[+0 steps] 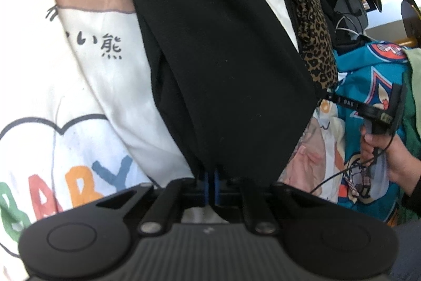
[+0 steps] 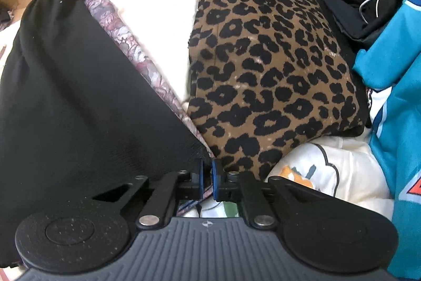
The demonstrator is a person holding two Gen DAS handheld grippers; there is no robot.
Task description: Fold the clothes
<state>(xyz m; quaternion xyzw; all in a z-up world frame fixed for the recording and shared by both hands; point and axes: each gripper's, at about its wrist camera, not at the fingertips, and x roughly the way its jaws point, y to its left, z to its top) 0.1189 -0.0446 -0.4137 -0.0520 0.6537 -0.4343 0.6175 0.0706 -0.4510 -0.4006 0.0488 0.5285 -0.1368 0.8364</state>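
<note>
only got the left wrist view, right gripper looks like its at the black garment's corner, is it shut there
Observer: Right gripper has its jaws almost together at the corner of the black garment. I cannot tell whether the cloth is pinched.
Operator: anything else at those jaws
Observer: A floral strip runs along the garment's edge and down between the fingers.
Operator: and on the other side
Observer: The leopard cloth has its near corner right beside the right pad.
</note>
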